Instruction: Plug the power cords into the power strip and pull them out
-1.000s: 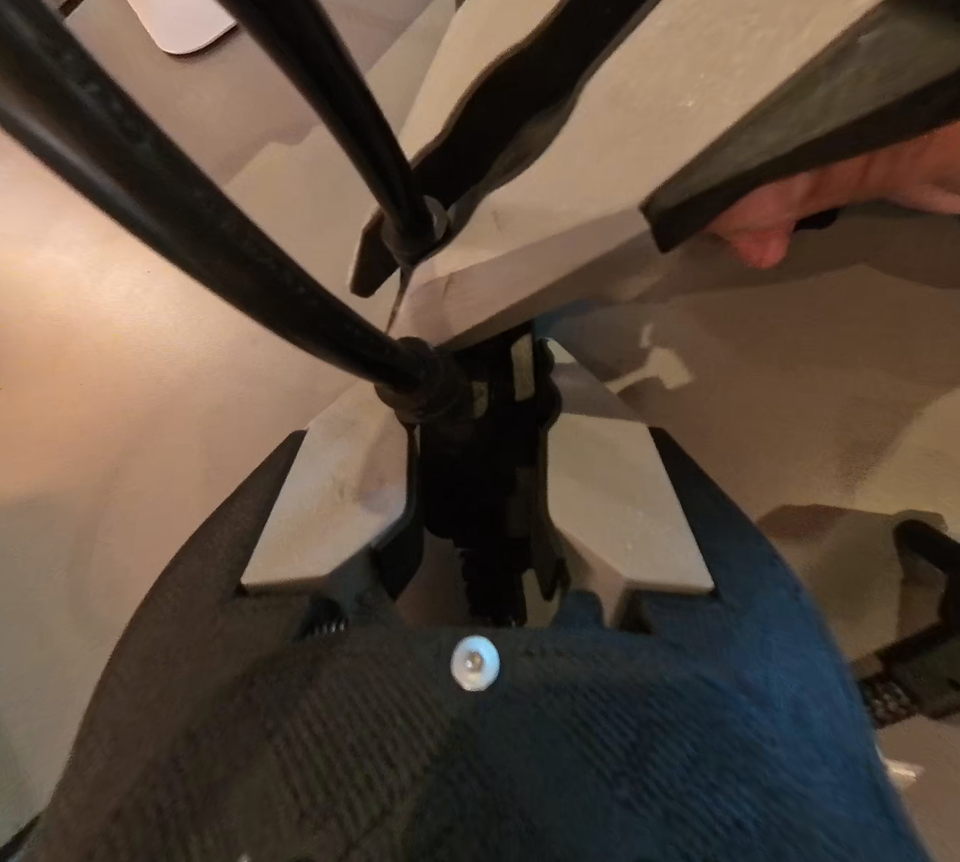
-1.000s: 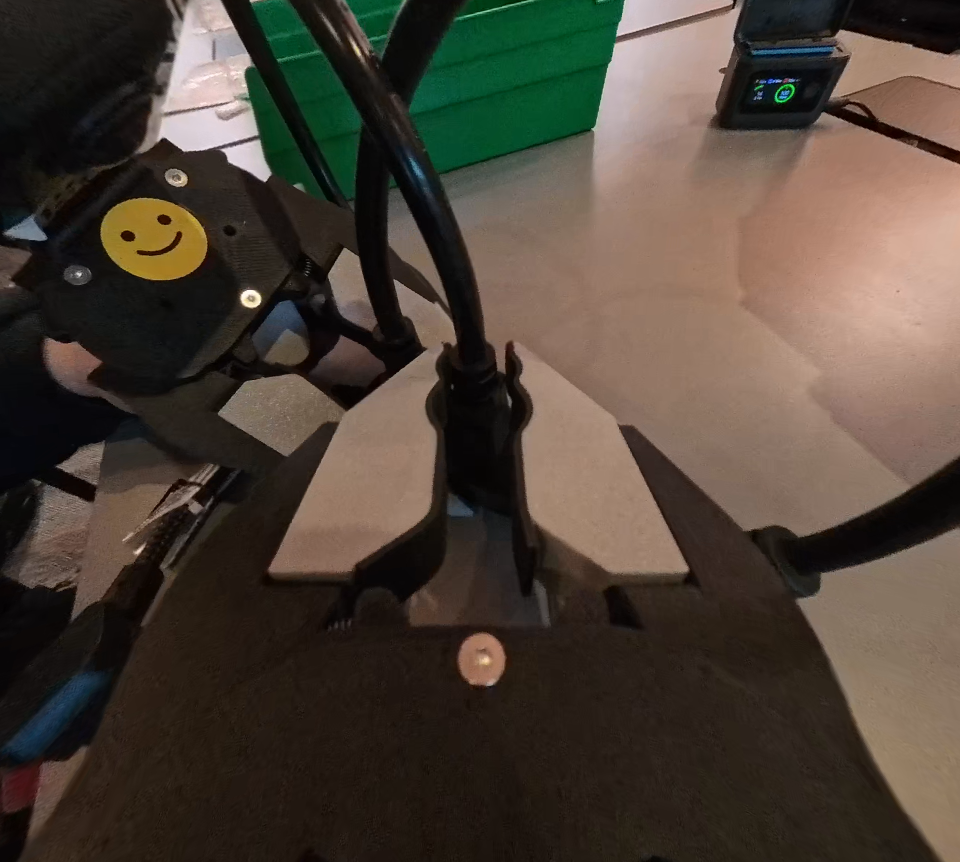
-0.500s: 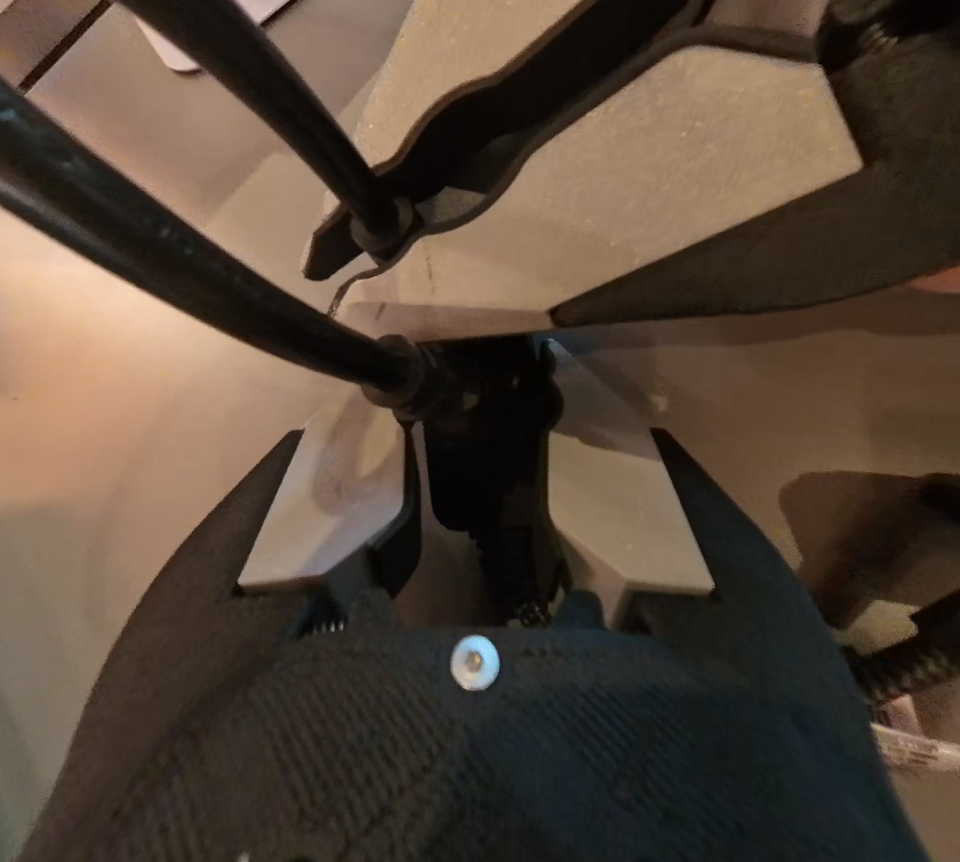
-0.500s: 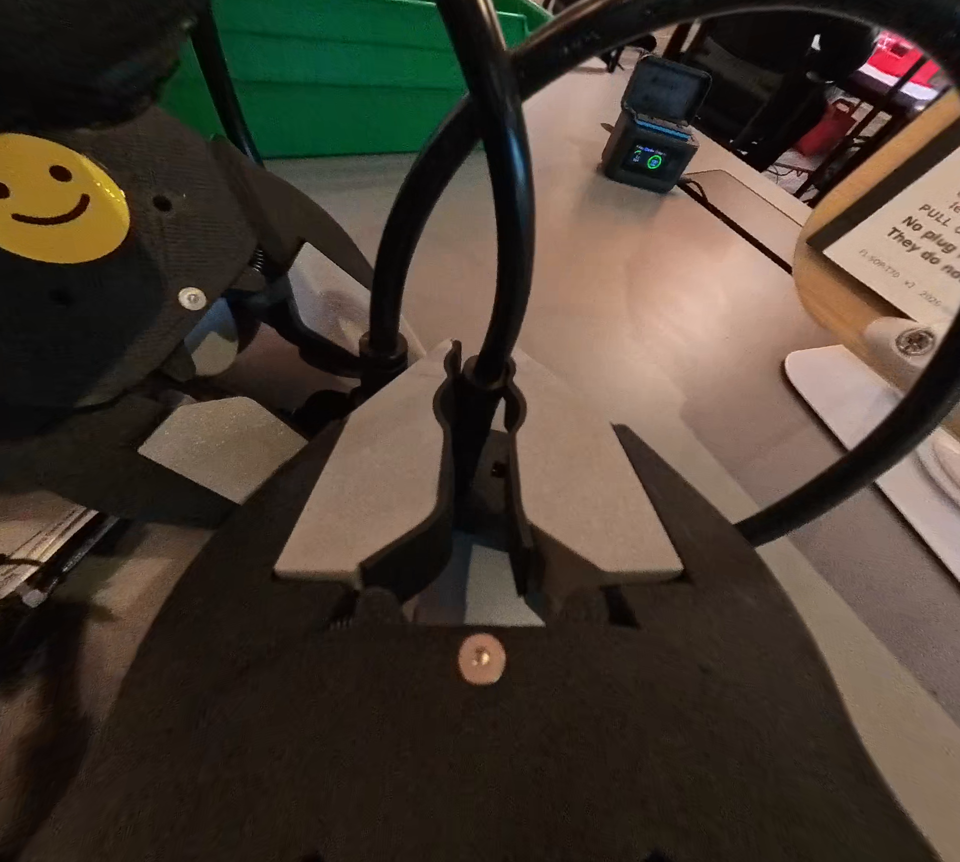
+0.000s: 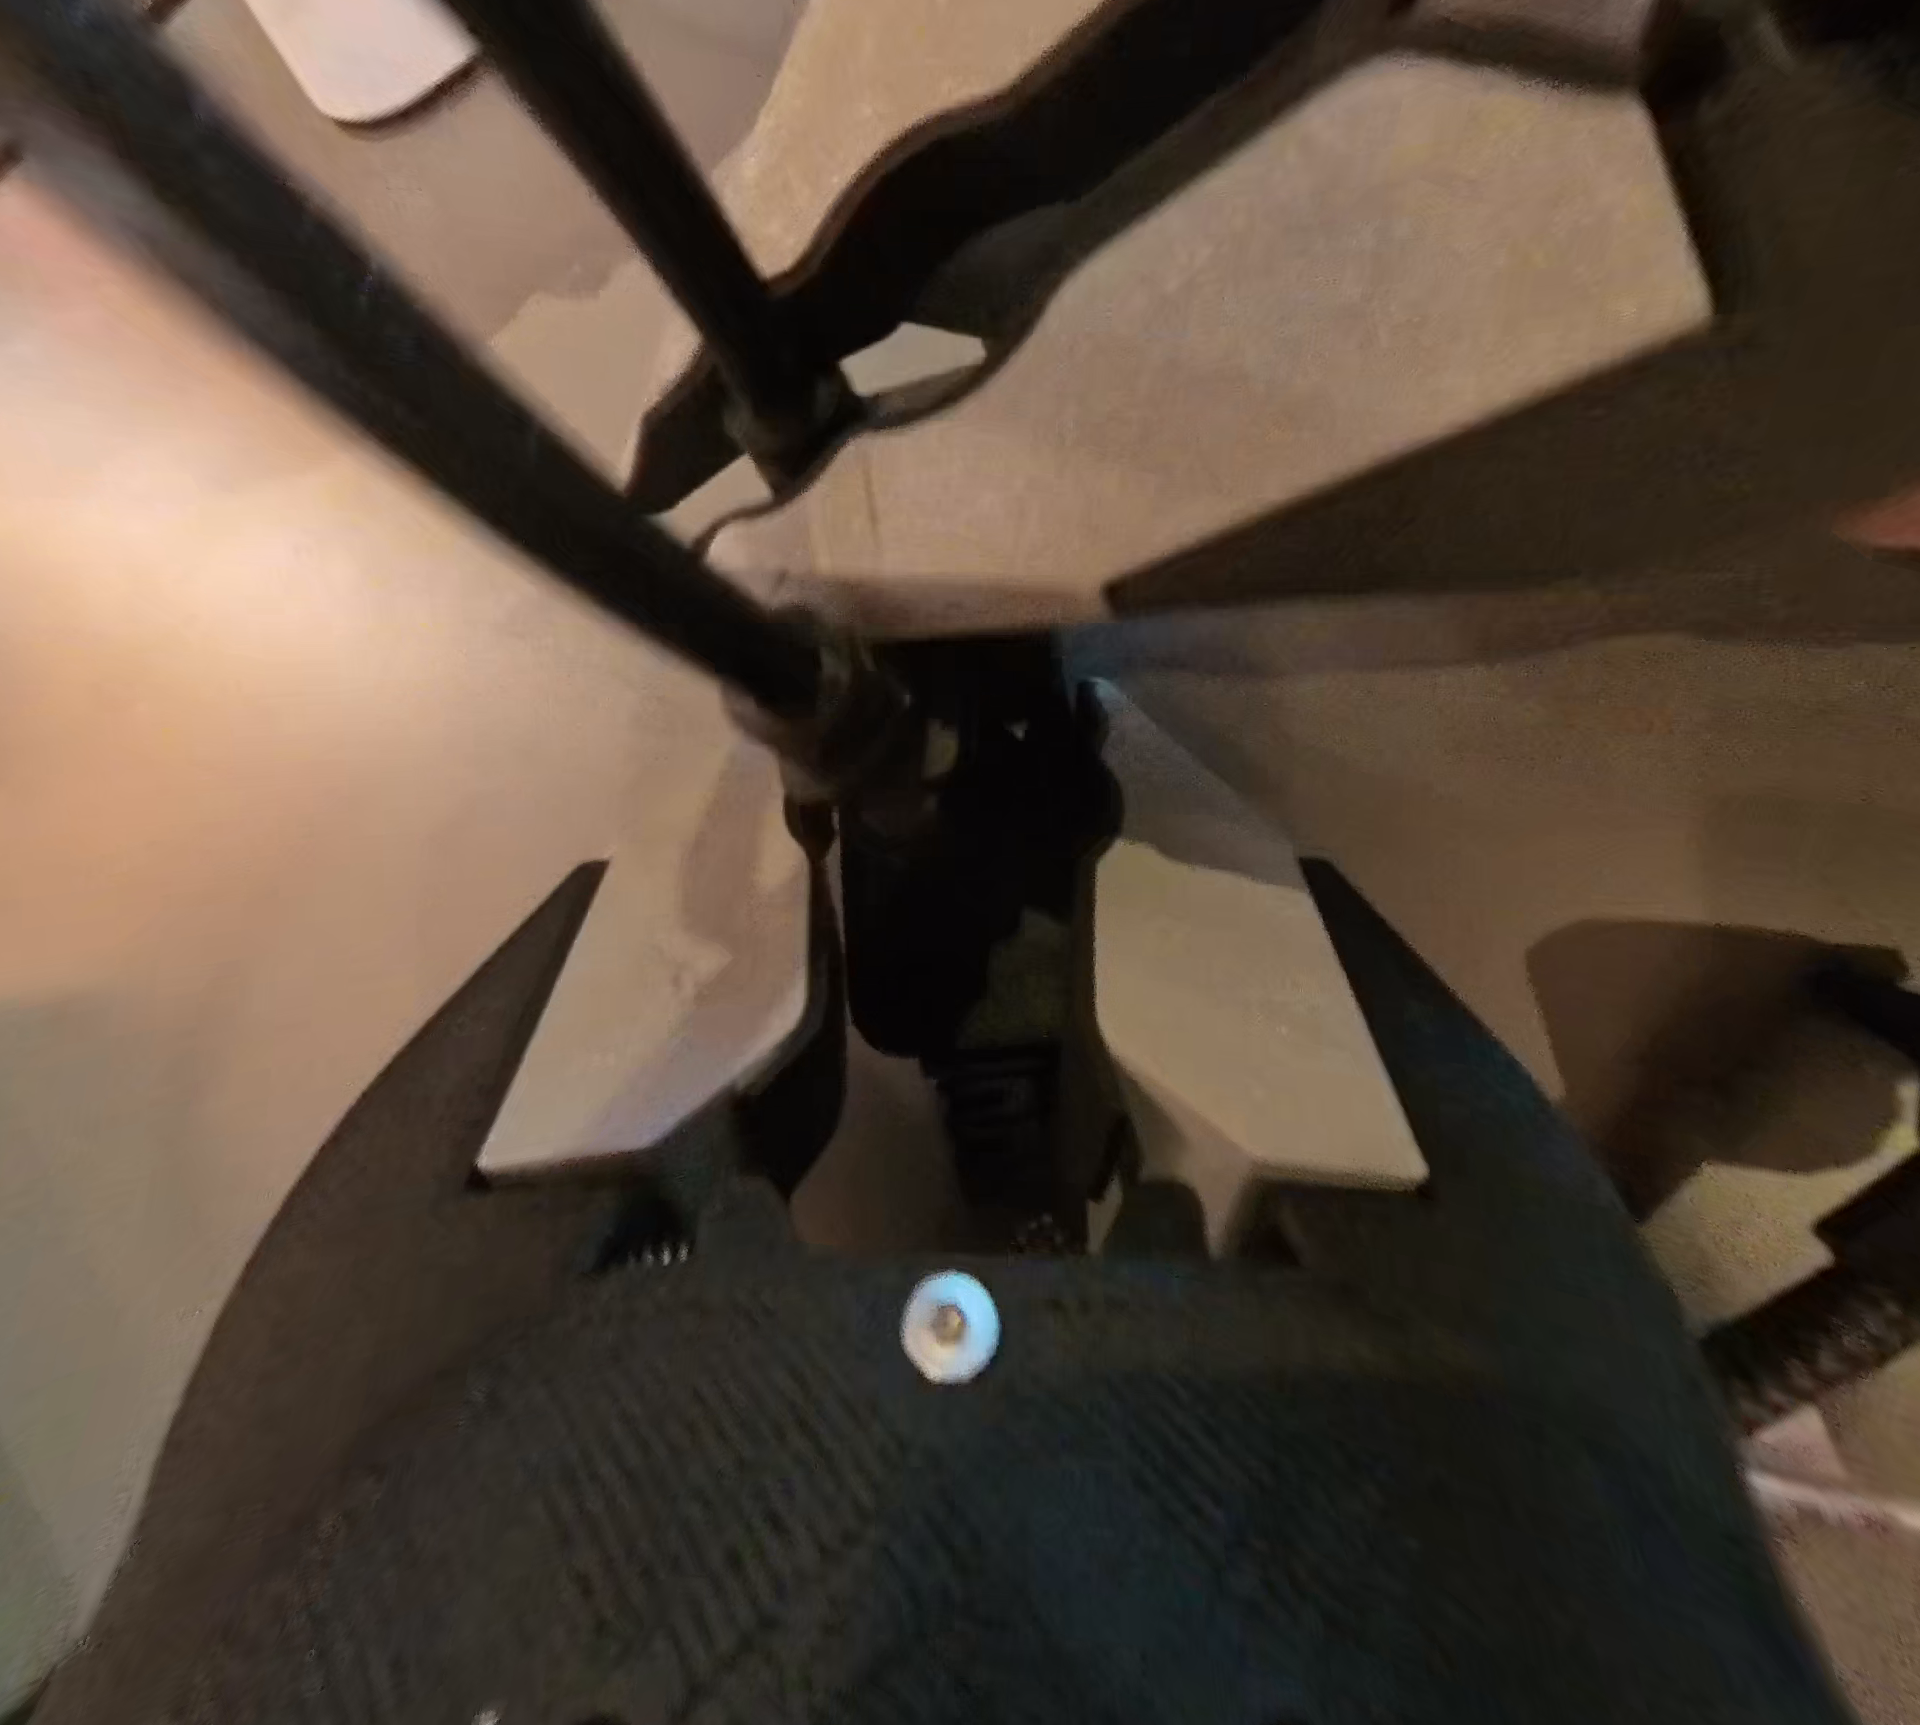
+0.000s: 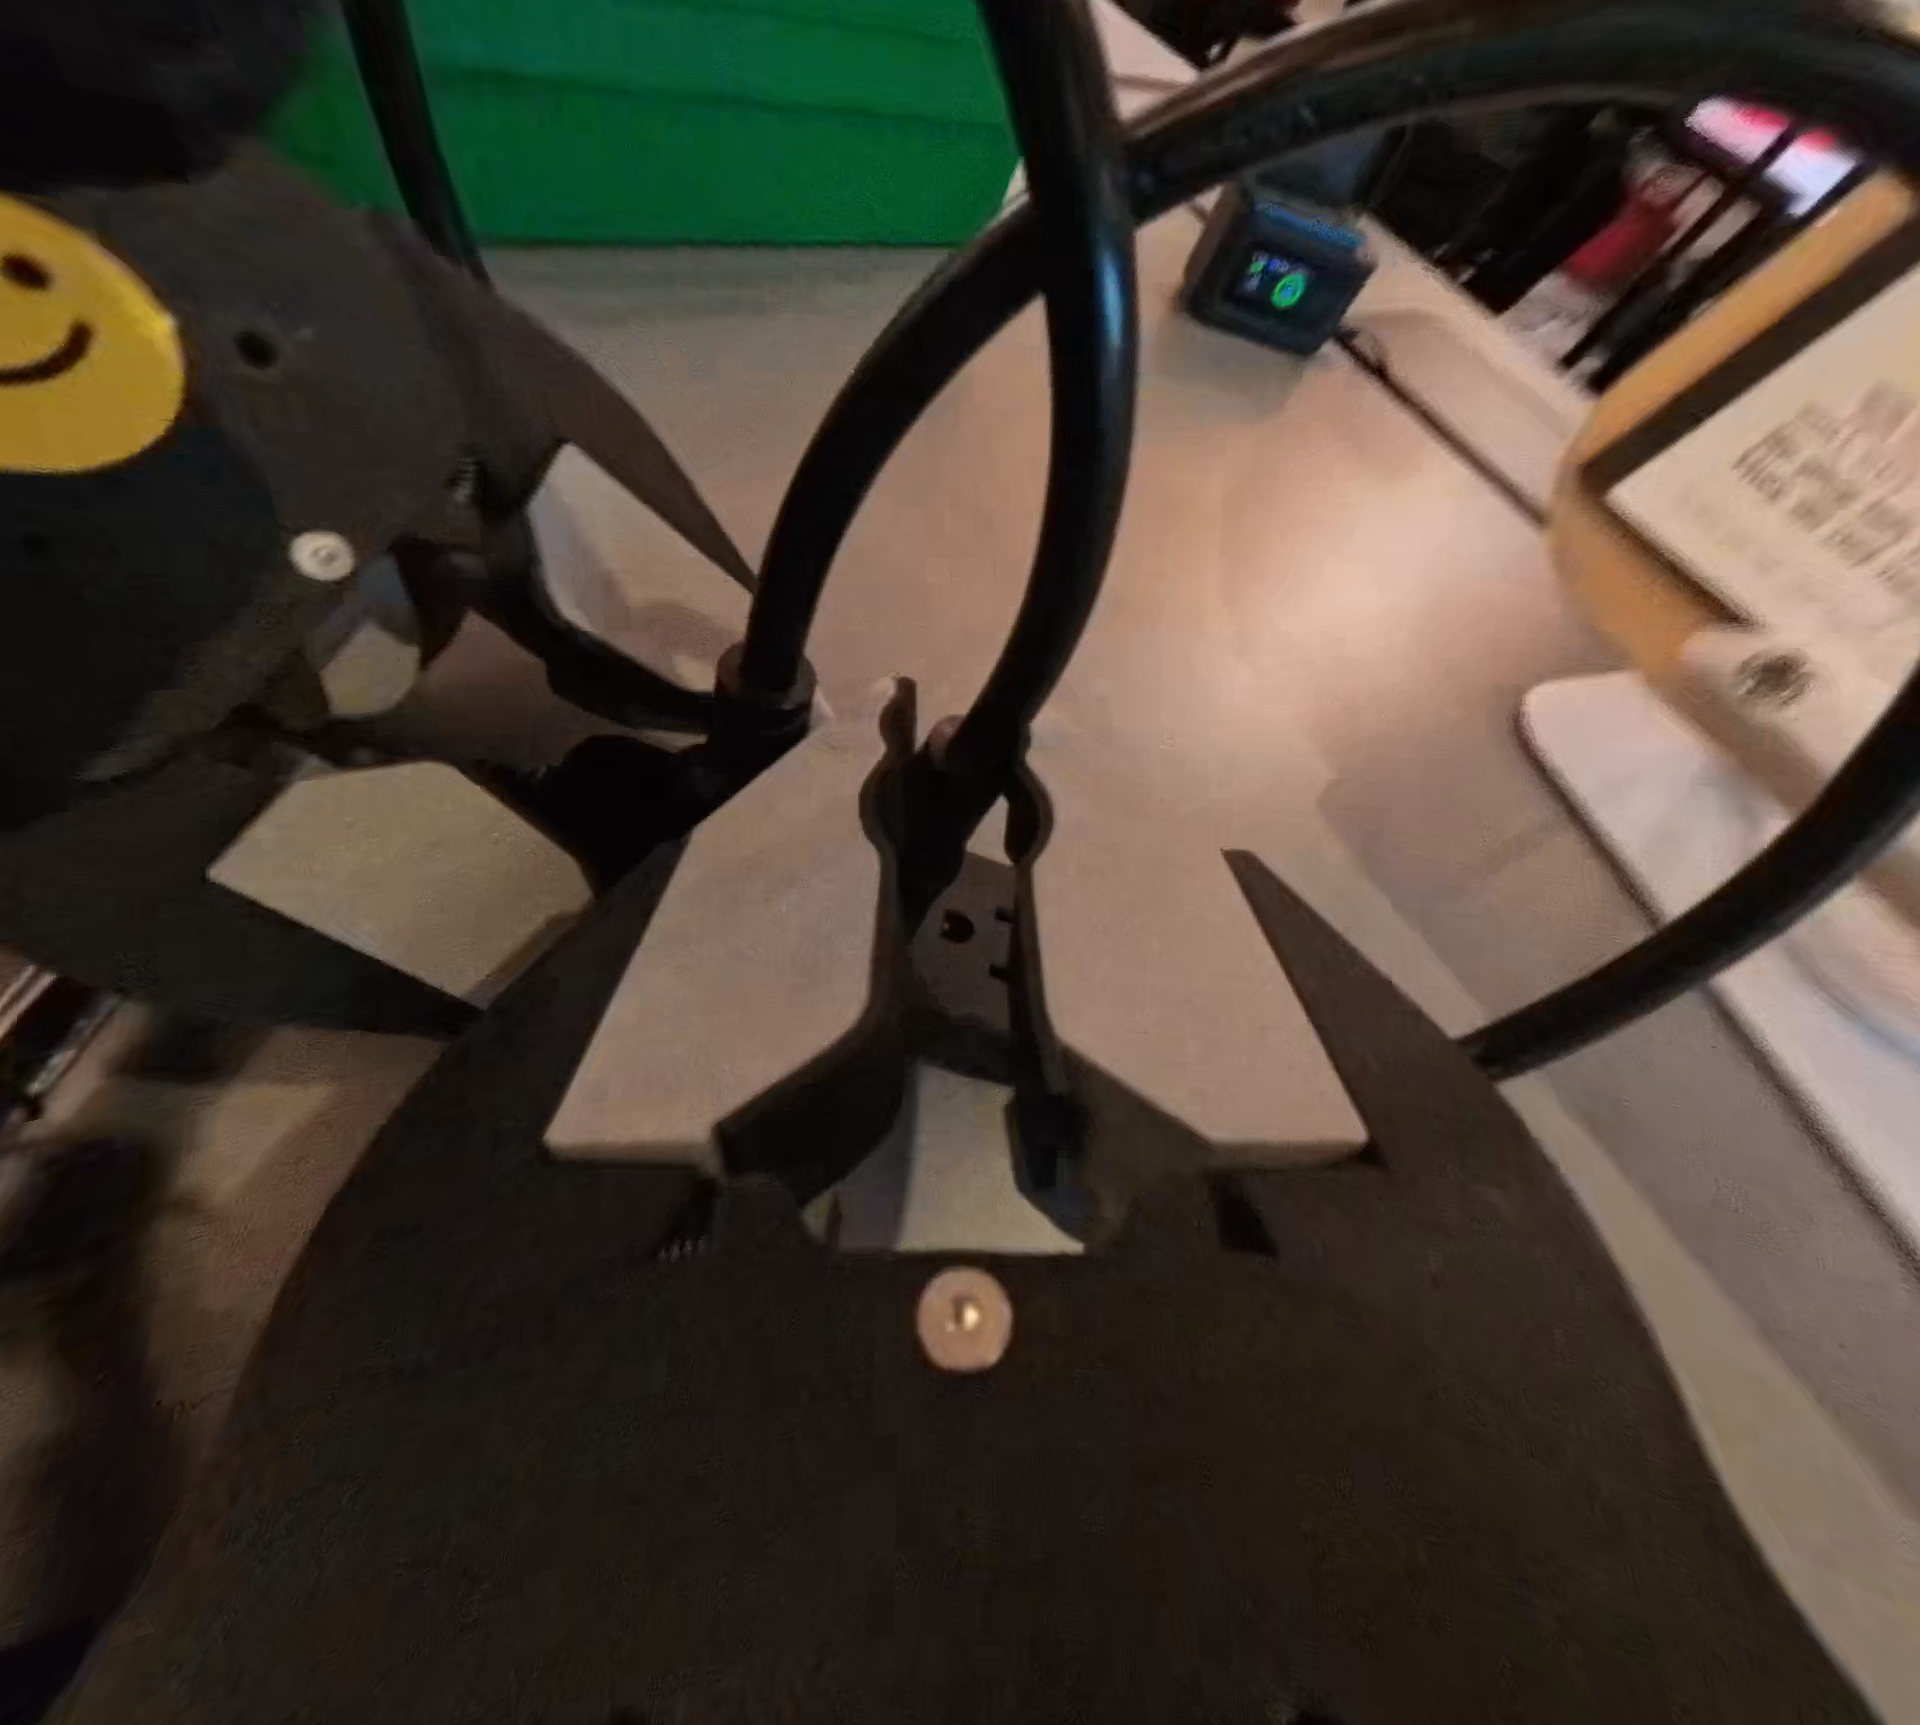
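Grippers meet nose to nose above the grey table (image 6: pixel 1299 553), each clamped on a black plug. Your left gripper (image 5: pixel 951 802) has its grey fingers (image 5: pixel 1236 1041) pressed narrow on the left plug (image 5: pixel 935 906), whose cord (image 5: pixel 343 325) runs up toward the upper left corner of the left wrist view. Just beyond its tips, nearly touching, sits your right gripper (image 5: pixel 821 418), pinched on the right plug, with a second cord (image 5: pixel 582 65) rising from it.

In the right wrist view, your right gripper (image 6: pixel 956 771) grips the right plug (image 6: pixel 961 927) narrowly; its cord (image 6: pixel 1081 304) loops overhead. The left gripper (image 6: pixel 665 719), wearing a yellow smiley sticker (image 6: pixel 73 345), sits to its left, with its own cord (image 6: pixel 831 491) arching up.

Toward the table's far edge stands a green bin (image 6: pixel 665 44). A small device with a lit screen (image 6: pixel 1273 283) sits further right, and a wood-framed sign (image 6: pixel 1745 470) on a white base (image 6: pixel 1662 792) stands near the right edge. The power strip cannot be made out.
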Tool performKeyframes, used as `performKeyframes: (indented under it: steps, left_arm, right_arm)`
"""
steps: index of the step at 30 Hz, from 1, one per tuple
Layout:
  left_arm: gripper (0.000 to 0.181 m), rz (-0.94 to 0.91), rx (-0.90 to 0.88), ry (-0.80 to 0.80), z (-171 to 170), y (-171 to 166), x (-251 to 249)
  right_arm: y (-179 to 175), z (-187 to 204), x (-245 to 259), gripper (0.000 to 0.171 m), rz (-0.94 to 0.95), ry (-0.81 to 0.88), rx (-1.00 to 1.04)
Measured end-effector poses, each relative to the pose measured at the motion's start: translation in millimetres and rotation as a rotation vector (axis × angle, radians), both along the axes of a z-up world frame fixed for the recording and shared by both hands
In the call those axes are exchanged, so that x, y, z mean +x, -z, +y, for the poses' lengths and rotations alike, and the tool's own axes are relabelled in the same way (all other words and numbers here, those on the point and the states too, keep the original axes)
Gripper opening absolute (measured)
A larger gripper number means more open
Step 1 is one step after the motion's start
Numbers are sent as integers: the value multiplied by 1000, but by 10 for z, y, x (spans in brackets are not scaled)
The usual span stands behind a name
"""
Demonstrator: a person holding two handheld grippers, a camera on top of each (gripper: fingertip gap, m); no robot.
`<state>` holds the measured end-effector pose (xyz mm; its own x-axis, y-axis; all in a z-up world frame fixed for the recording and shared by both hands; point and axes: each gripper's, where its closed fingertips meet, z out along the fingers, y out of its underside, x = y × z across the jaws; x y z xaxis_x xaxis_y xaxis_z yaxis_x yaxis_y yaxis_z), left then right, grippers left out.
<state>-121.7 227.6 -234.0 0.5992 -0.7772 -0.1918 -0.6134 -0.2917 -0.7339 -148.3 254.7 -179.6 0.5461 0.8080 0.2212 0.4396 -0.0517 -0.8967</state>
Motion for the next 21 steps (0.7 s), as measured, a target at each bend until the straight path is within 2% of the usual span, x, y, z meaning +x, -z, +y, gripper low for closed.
performKeyframes:
  steps: [3,7,13,17,21]
  left_arm:
    - [44,2,16,-5,13,-13,4]
    - [43,7,25,0,2,-17,-10]
    - [44,14,29,-12,27,-10,-1]
    - [43,18,36,11,-6,-13,19]
    - [43,19,38,-10,21,-14,1]
  right_arm:
    - [-3,-13,-7,11,112,-11,-123]
    - [-48,-111,-67,10,-2,-27,32]
    - [4,-11,7,10,86,-3,-114]
    - [-31,-89,8,12,-90,-7,94]
    - [11,-18,35,12,-8,11,-43]
